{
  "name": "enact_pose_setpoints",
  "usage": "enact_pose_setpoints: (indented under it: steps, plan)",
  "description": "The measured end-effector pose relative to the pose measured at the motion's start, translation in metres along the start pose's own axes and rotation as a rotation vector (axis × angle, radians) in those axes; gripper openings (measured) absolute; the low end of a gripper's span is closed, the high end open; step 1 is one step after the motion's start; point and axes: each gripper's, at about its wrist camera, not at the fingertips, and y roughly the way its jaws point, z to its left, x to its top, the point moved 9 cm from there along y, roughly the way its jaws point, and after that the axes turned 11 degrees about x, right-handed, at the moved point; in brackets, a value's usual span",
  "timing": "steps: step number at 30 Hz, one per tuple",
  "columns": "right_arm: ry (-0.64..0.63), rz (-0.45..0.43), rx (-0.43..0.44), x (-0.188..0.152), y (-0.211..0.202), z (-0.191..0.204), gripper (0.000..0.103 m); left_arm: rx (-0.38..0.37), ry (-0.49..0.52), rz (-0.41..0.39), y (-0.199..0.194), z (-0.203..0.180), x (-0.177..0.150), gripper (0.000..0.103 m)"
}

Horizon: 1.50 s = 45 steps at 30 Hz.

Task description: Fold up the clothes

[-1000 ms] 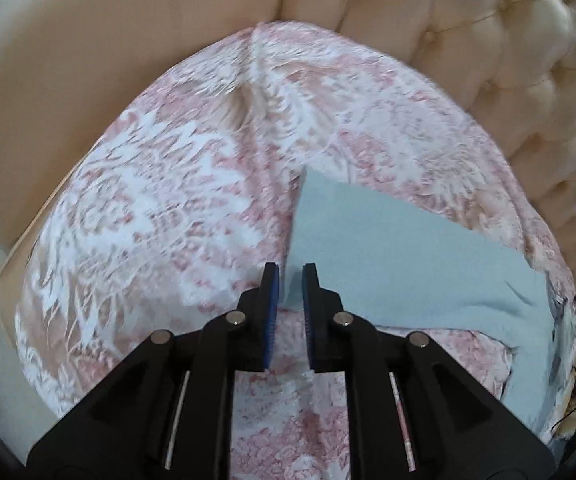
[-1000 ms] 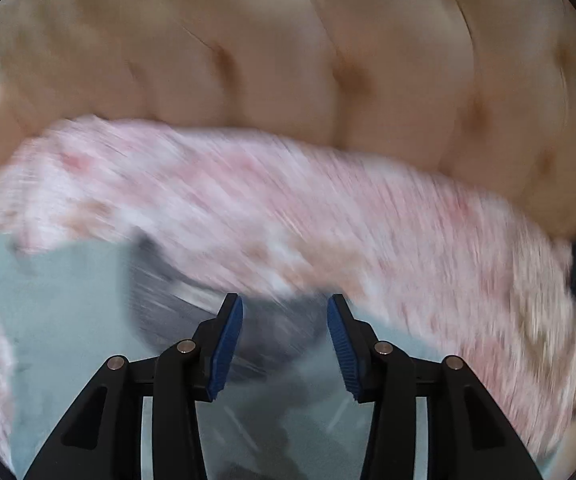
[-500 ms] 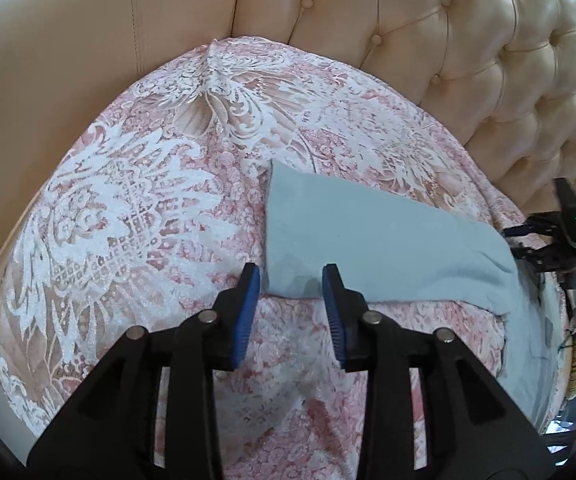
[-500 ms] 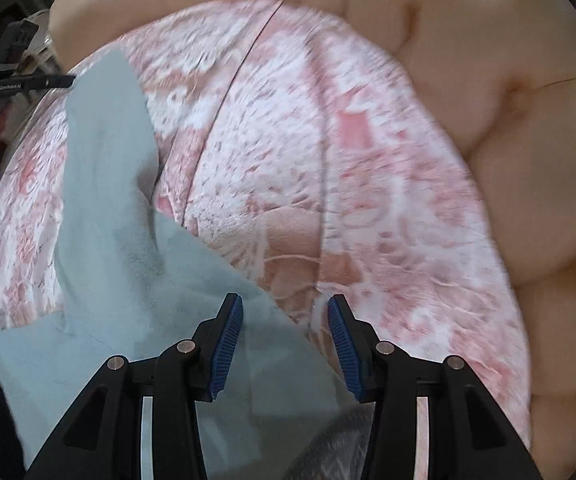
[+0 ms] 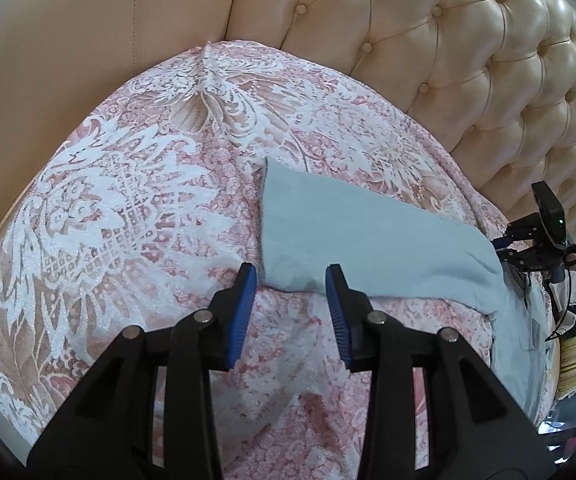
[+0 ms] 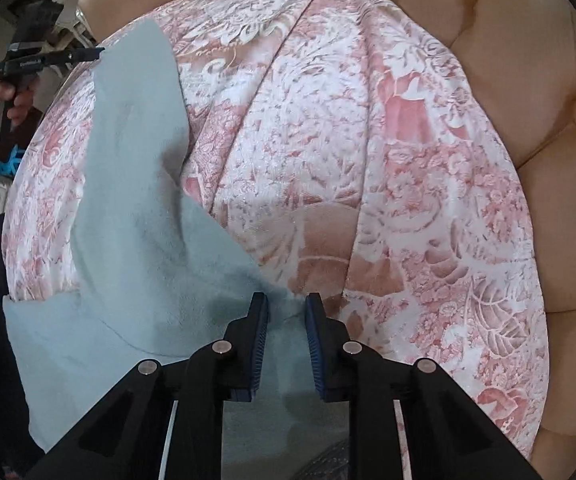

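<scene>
On the pink-and-white patterned sofa seat cover [image 5: 135, 216] lies one pale blue garment [image 5: 352, 232], spread flat toward the cover's right side, its far end draping over the front edge. Left wrist view: the left gripper [image 5: 291, 280] hovers at the garment's near corner, jaws spread wide, gripping nothing. This view alone shows the tufted cream backrest [image 5: 468, 60] with its rows of buttons. Right wrist view: the right gripper [image 6: 286, 307] has its jaws narrowed but with a gap, a bunched fold of the garment [image 6: 135, 200] lying between the pads [image 6: 259, 320]; whether they actually pinch it cannot be told. Only this view shows a hand [image 6: 3, 108] holding the other gripper at the cover's far left edge, beside a small bright blue object [image 6: 5, 162]. Count: two grippers, one garment, one cover.
</scene>
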Motion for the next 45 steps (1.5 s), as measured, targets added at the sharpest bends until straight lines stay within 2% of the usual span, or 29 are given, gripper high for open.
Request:
enact_pose_setpoints:
  steps: [4, 6, 7, 10, 12, 15, 16, 17, 20, 24, 29, 36, 41, 43, 45]
  plan:
    - [0.011, 0.024, -0.016, -0.004, 0.003, 0.002, 0.021, -0.058, -0.021, -0.027, -0.005, -0.001, 0.003, 0.039]
    - [0.028, -0.011, -0.039, -0.004, -0.001, 0.004, 0.016, -0.086, -0.052, -0.032, -0.005, 0.002, 0.007, 0.04]
    - [0.036, -0.028, -0.051, -0.004, -0.003, 0.006, 0.01, -0.103, -0.07, -0.032, -0.004, 0.003, 0.008, 0.04]
    - [0.061, -0.081, -0.086, -0.003, -0.01, 0.009, 0.008, -0.094, -0.089, -0.02, 0.001, 0.007, 0.01, 0.04]
    - [0.078, -0.116, -0.109, -0.003, -0.014, 0.012, 0.008, -0.063, -0.059, -0.019, 0.005, 0.006, 0.01, 0.04]
    - [0.104, -0.135, -0.137, -0.007, -0.014, 0.014, 0.008, 0.027, 0.031, -0.017, 0.012, 0.001, 0.009, 0.04]
    - [0.117, -0.138, -0.155, -0.008, -0.013, 0.013, 0.008, 0.057, 0.059, -0.021, 0.012, -0.001, 0.009, 0.032]
    - [0.132, -0.145, -0.162, -0.006, -0.013, 0.014, 0.008, 0.114, 0.094, -0.014, 0.013, 0.0, 0.008, 0.006]
    - [0.215, -0.183, -0.209, 0.0, -0.011, 0.012, 0.008, 0.141, 0.091, 0.014, 0.003, -0.001, 0.002, 0.006]
    - [0.308, -0.205, -0.245, -0.011, -0.004, 0.003, 0.007, 0.183, 0.048, -0.015, -0.019, 0.004, 0.002, 0.006]
    - [0.353, -0.219, -0.262, -0.009, 0.008, 0.003, 0.007, 0.252, 0.053, 0.033, 0.0, 0.016, -0.013, 0.006]
    - [0.382, -0.225, -0.259, -0.006, 0.013, 0.007, 0.007, 0.25, 0.043, 0.018, -0.001, 0.02, -0.014, 0.006]
    - [0.394, -0.221, -0.268, -0.002, 0.018, 0.012, 0.007, 0.21, -0.002, 0.01, -0.004, 0.019, -0.014, 0.007]
    - [0.398, -0.218, -0.271, 0.0, 0.019, 0.014, 0.007, 0.184, -0.008, 0.003, -0.005, 0.019, -0.016, 0.01]
    - [0.391, -0.208, -0.28, 0.001, 0.02, 0.016, 0.007, 0.227, -0.013, -0.02, -0.014, 0.027, -0.017, 0.012]
